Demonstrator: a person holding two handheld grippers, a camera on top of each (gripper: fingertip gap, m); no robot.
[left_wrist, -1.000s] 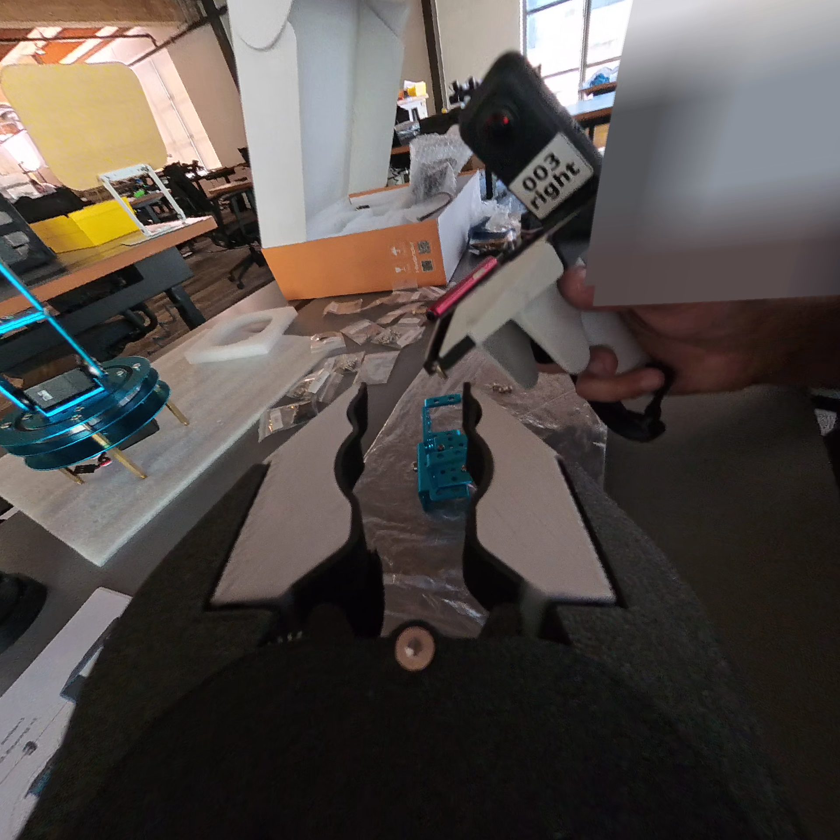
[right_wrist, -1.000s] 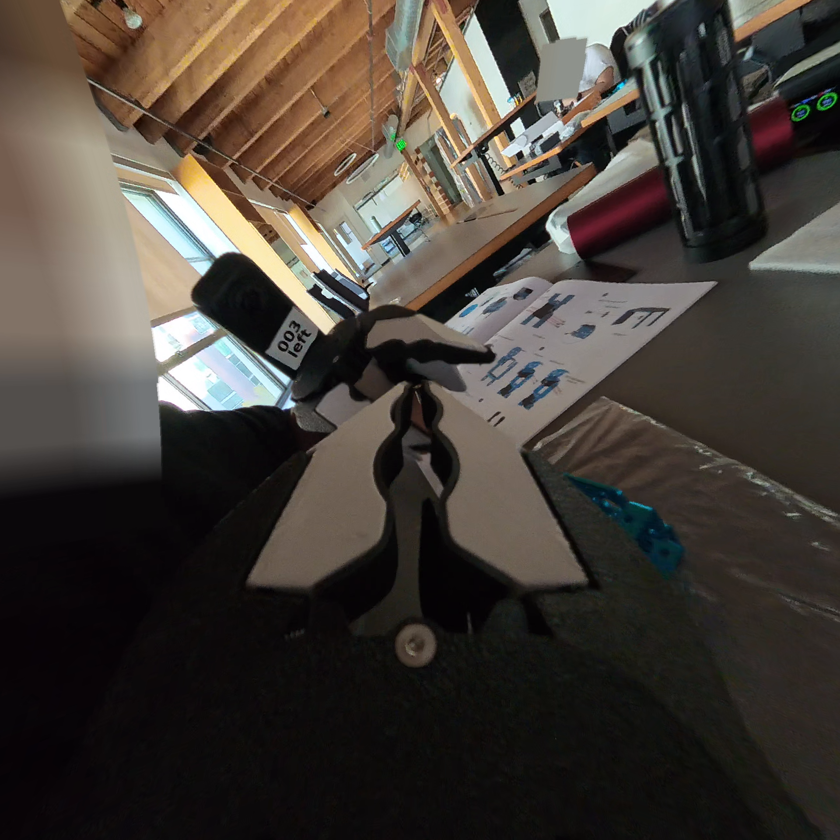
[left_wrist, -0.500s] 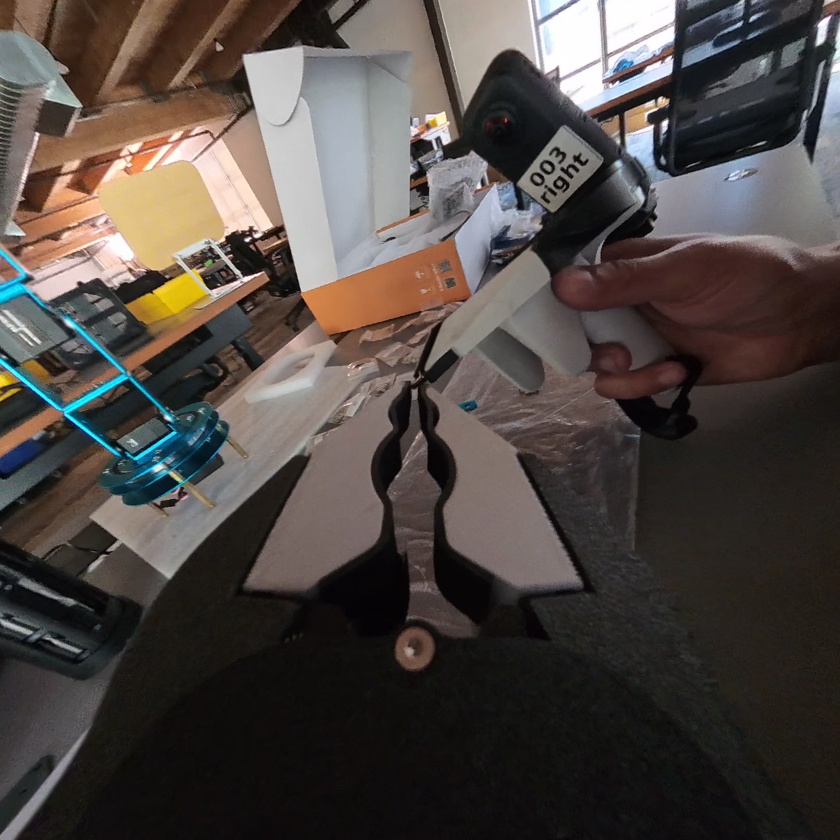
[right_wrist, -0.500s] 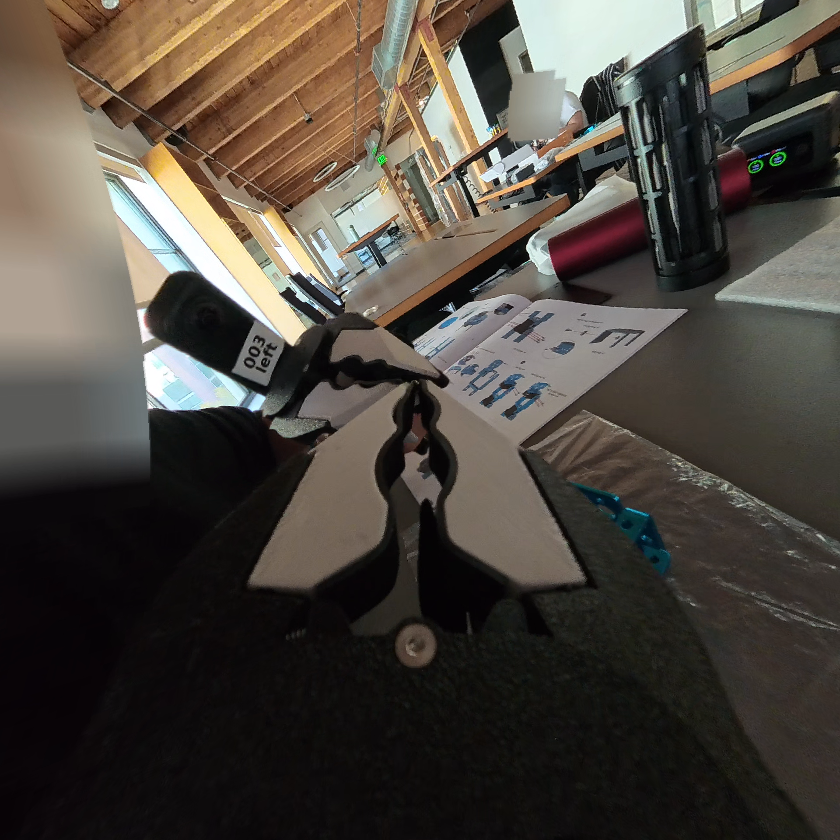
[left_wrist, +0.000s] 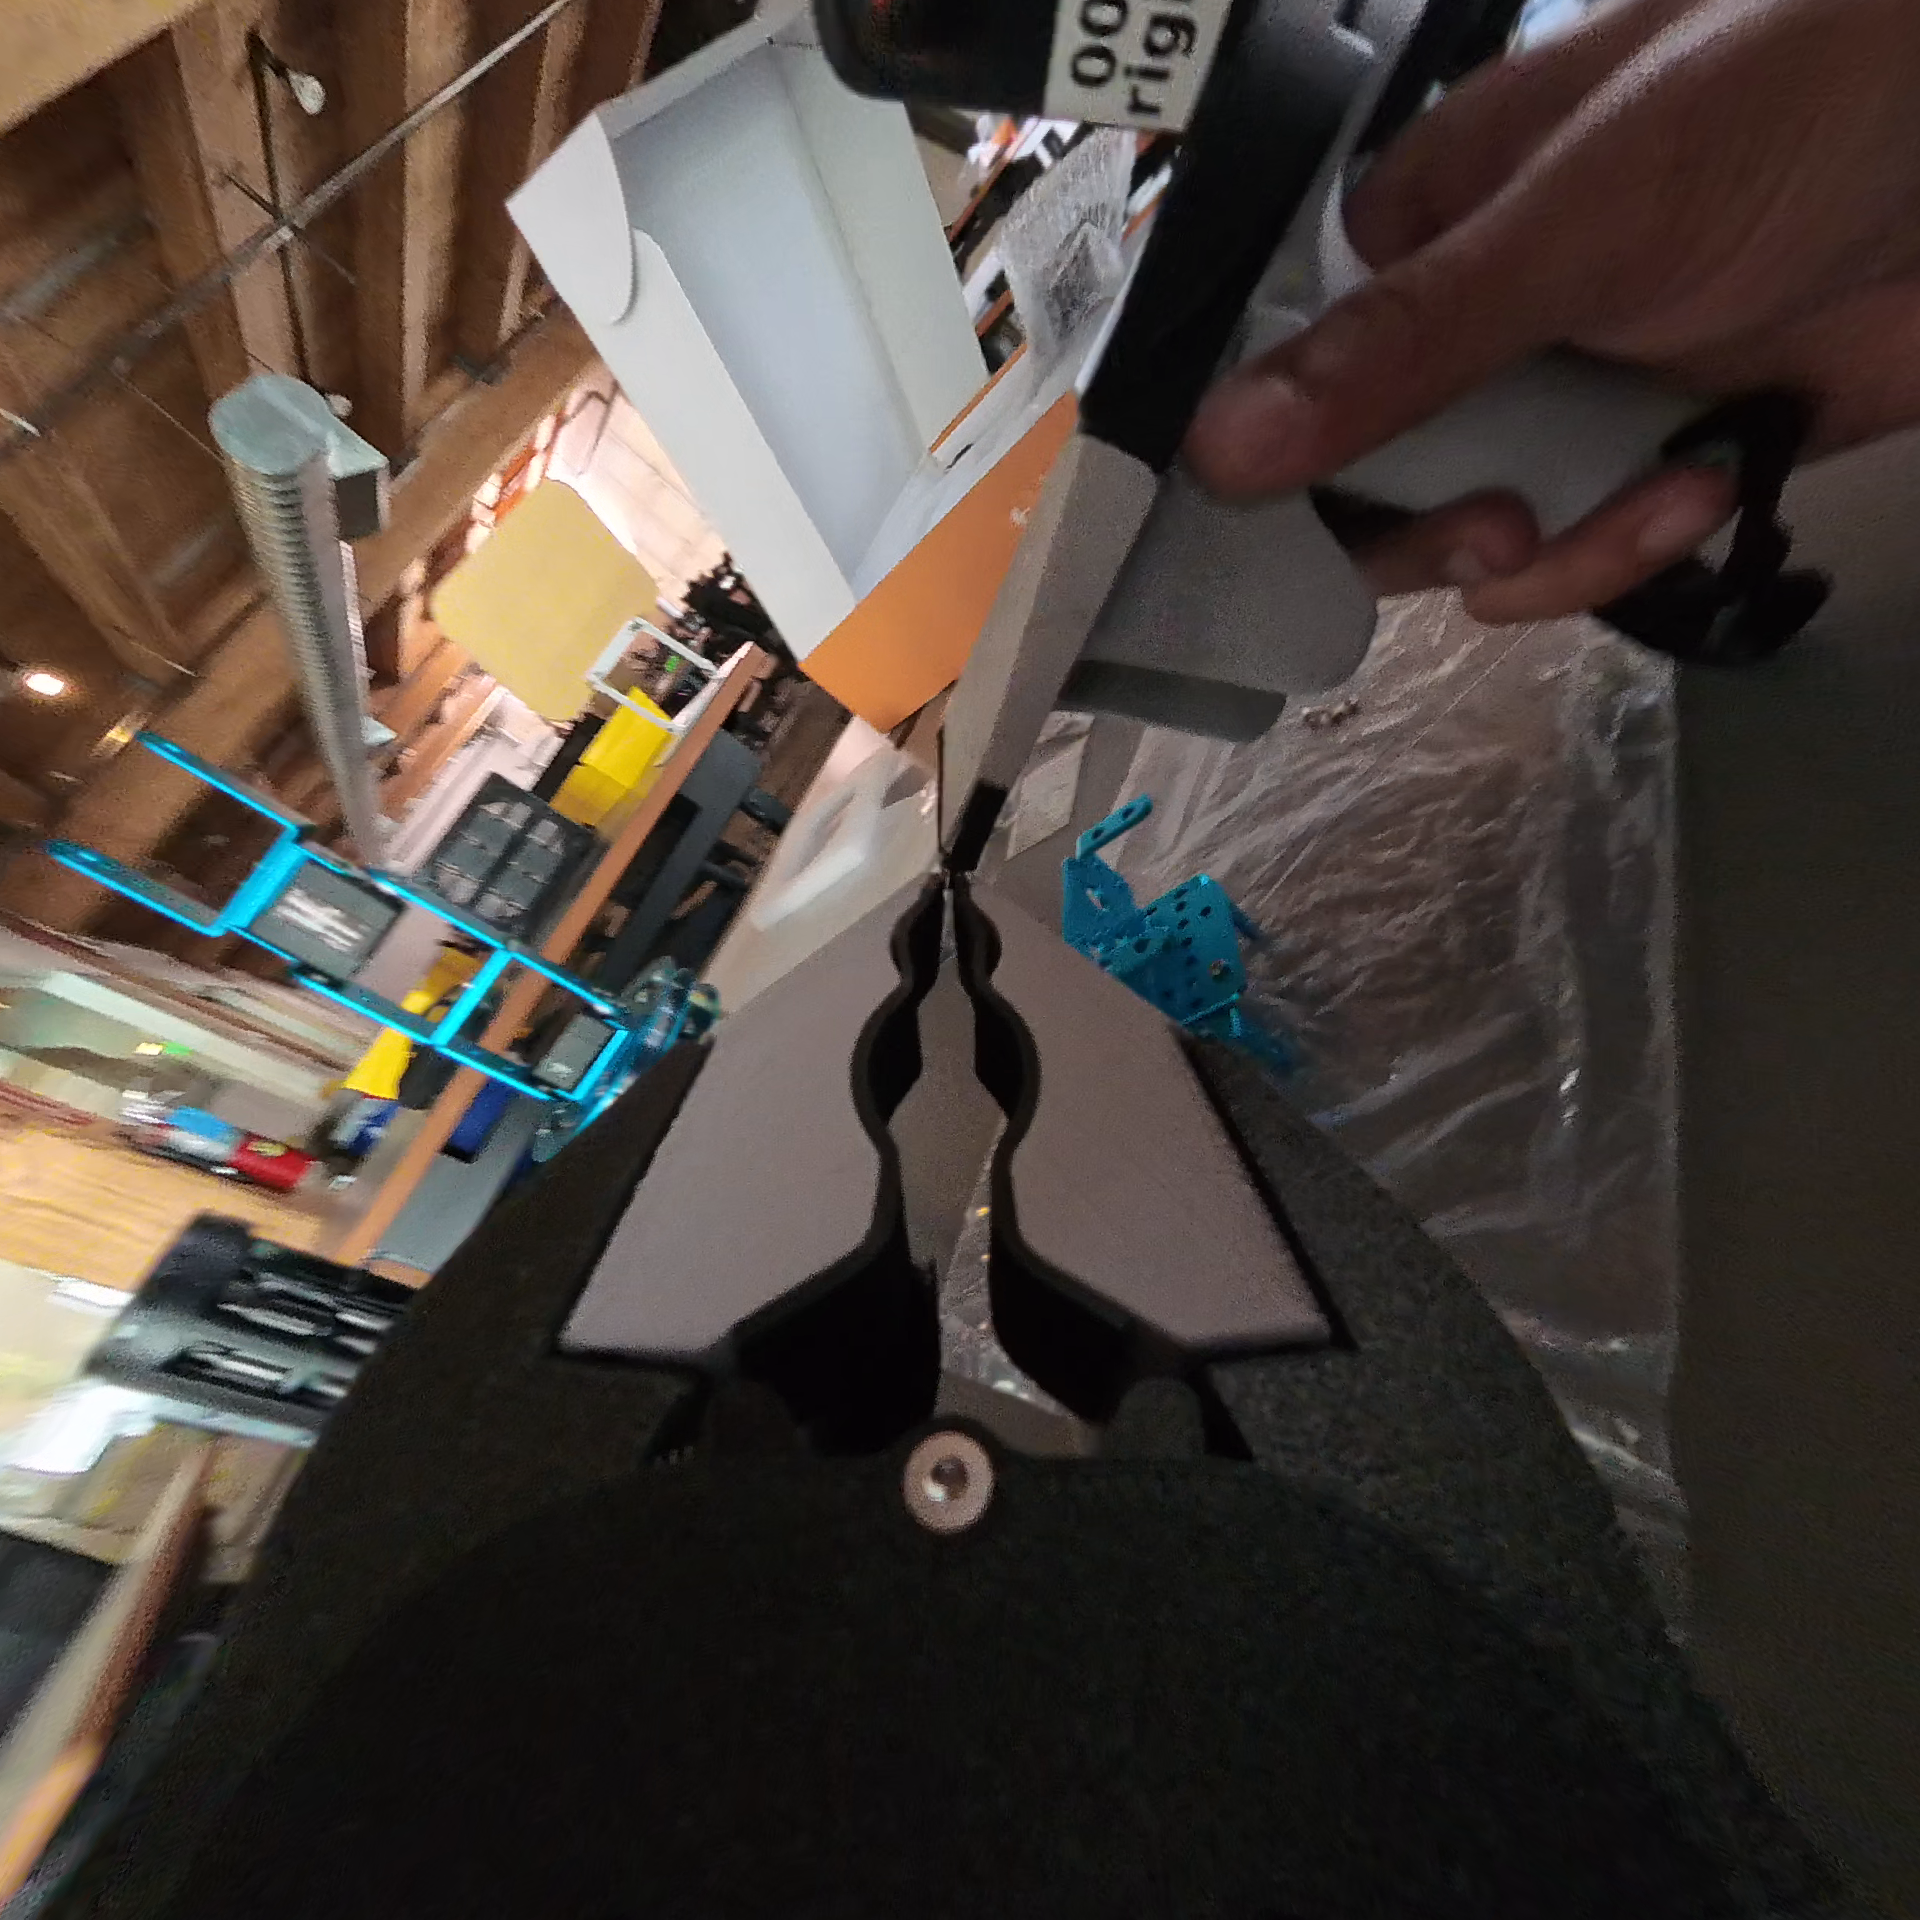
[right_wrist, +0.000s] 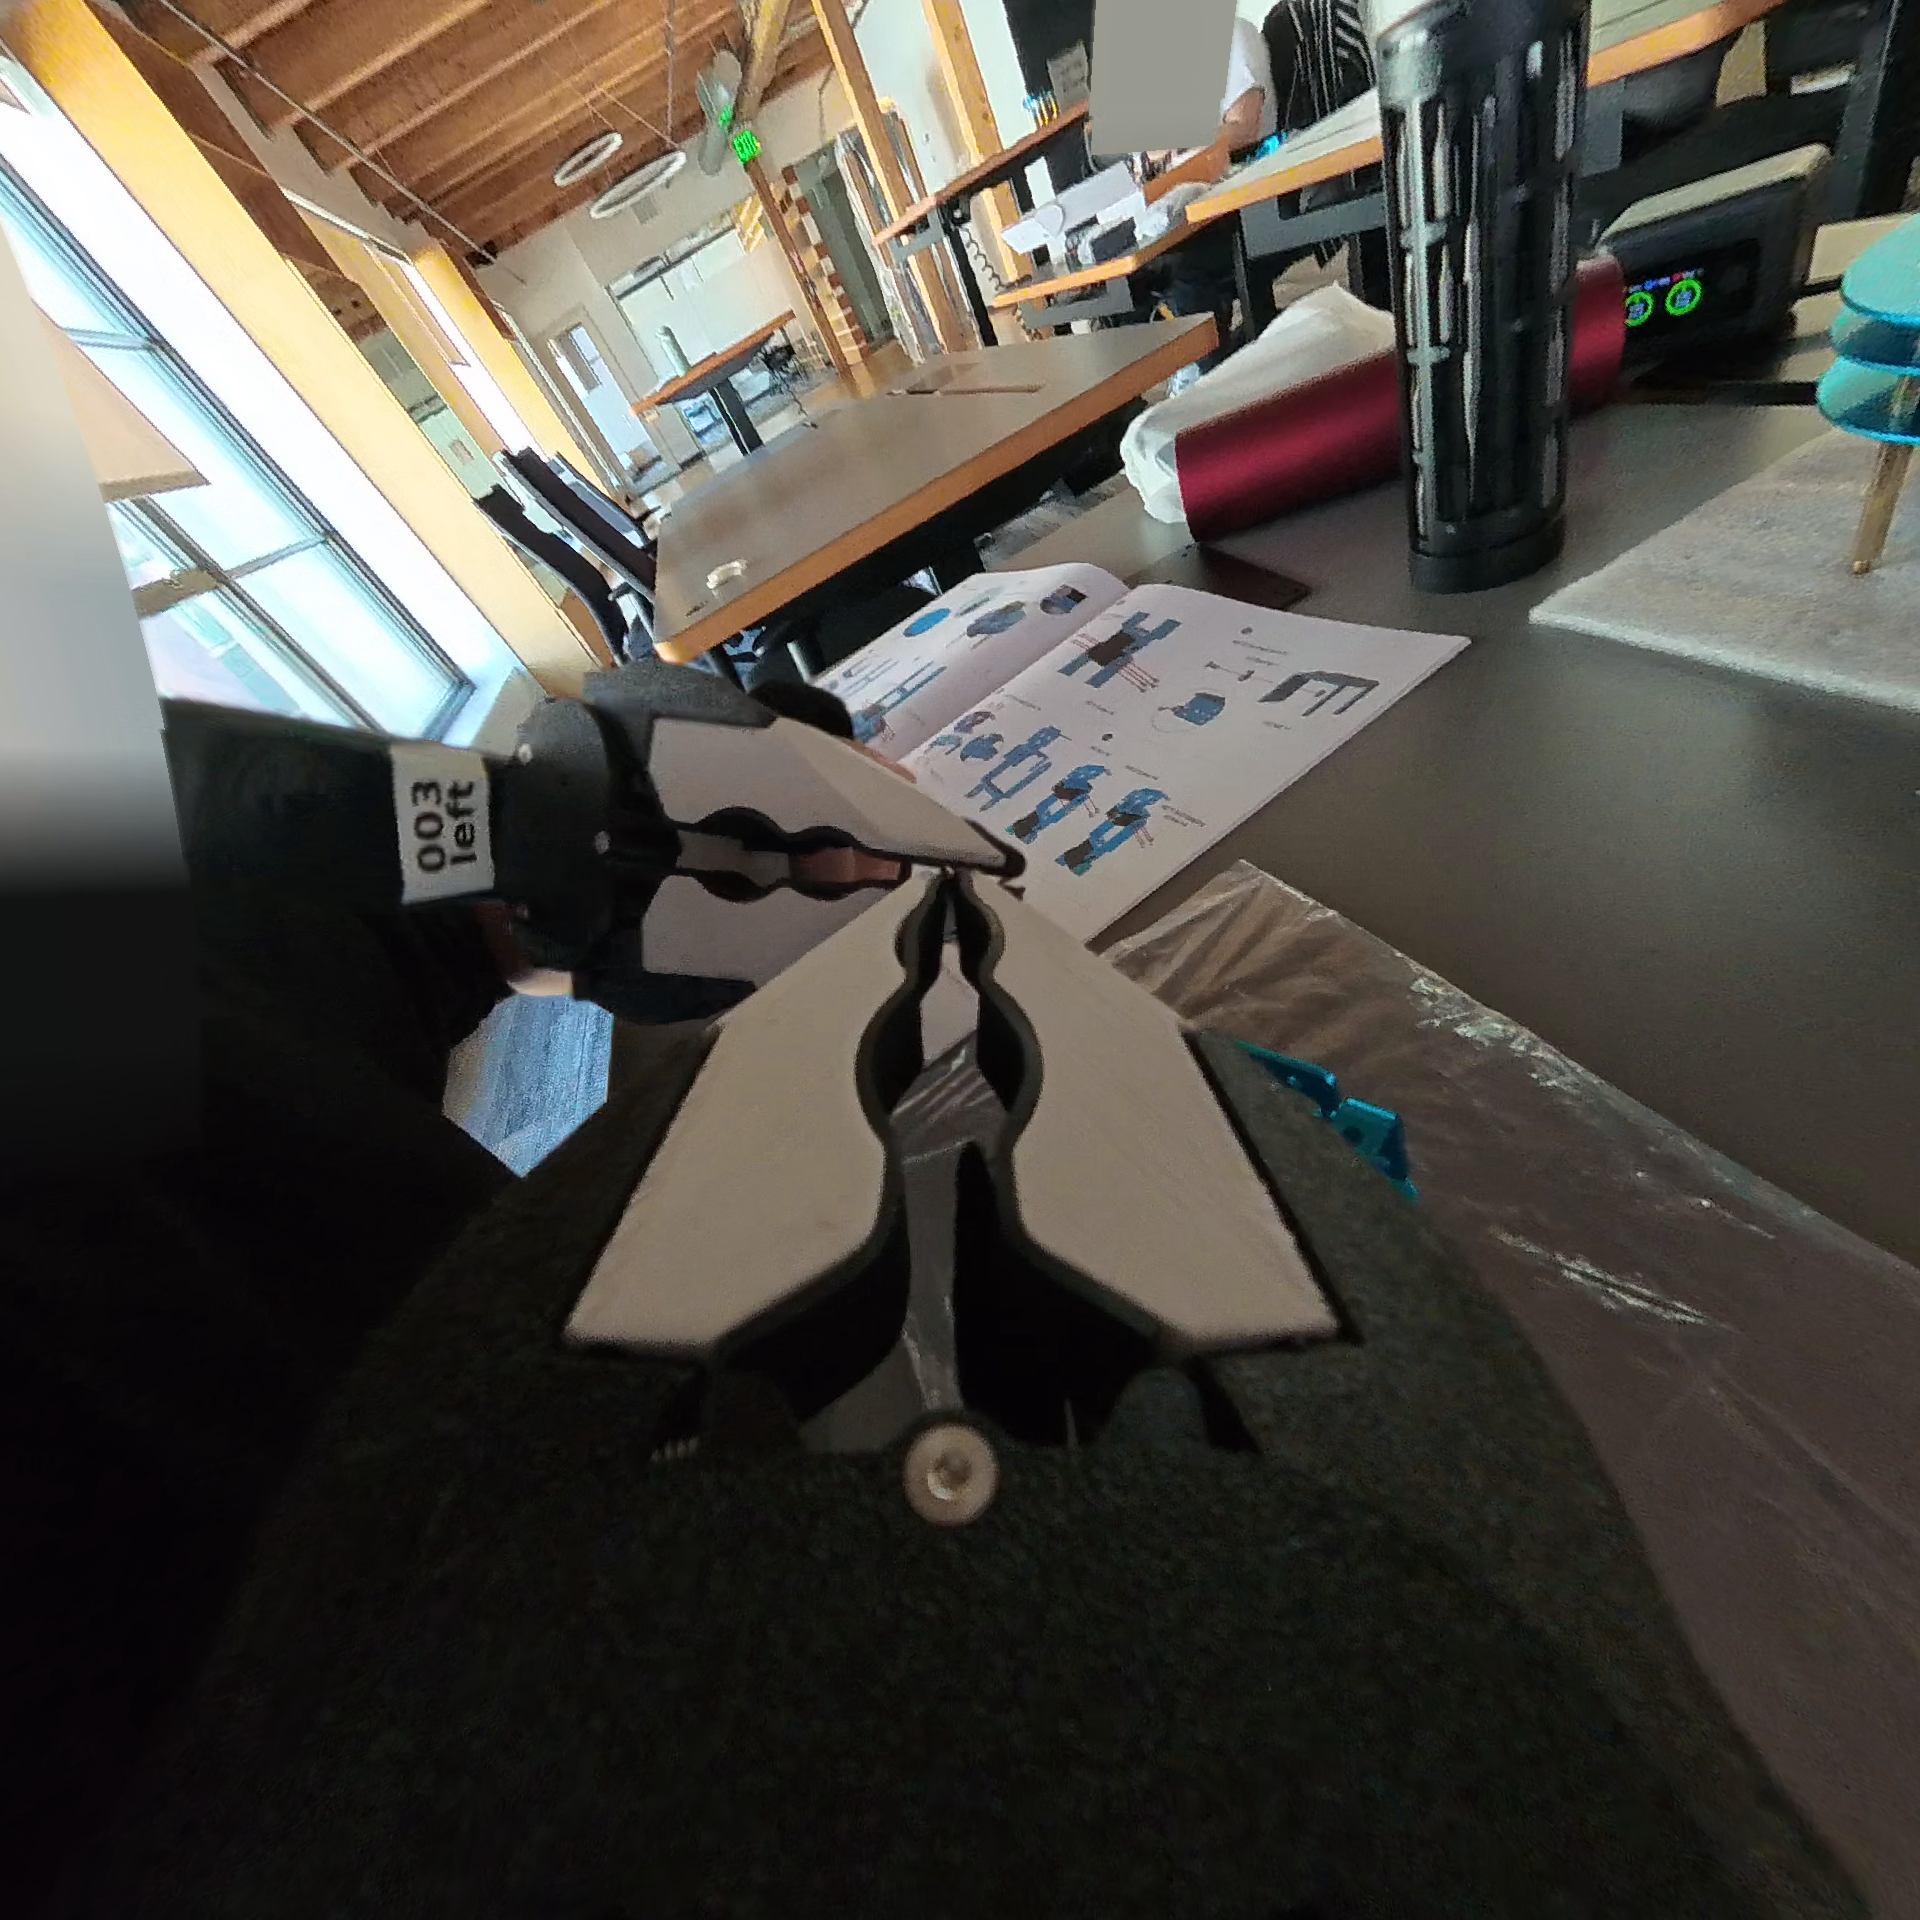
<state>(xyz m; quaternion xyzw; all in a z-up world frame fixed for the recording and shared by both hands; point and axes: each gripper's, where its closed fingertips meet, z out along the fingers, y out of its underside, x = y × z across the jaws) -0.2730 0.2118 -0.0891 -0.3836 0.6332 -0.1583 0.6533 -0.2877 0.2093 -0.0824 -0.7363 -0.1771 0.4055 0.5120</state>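
Note:
My left gripper (left_wrist: 948, 891) is shut, tips together, held in the air and rolled to one side. Whether anything tiny sits between its tips is too small to tell. My right gripper (right_wrist: 943, 883) is shut on a thin tool whose grey shaft (right_wrist: 935, 1247) runs between its fingers. The tool's dark tip (left_wrist: 971, 831) meets the left gripper's tips. The left gripper also shows in the right wrist view (right_wrist: 992, 857), lying sideways. A hand (left_wrist: 1610, 260) holds the right gripper. A blue perforated metal bracket (left_wrist: 1164, 935) lies on a clear plastic sheet (left_wrist: 1455, 935), just below and right of the tips.
An open instruction booklet (right_wrist: 1143, 707) lies on the dark table beyond the grippers. A tall black bottle (right_wrist: 1475, 312), a red cylinder (right_wrist: 1299, 457) and a blue disc stand (right_wrist: 1881, 353) stand farther off. An orange and white open box (left_wrist: 779, 312) and a blue frame assembly (left_wrist: 312, 914) are at the left. My two grippers' fingertips are within a few centimetres of each other.
The left gripper was open around the blue bracket, then shut, rose off the table and rolled sideways. The right gripper came closer; the tips of both now meet.

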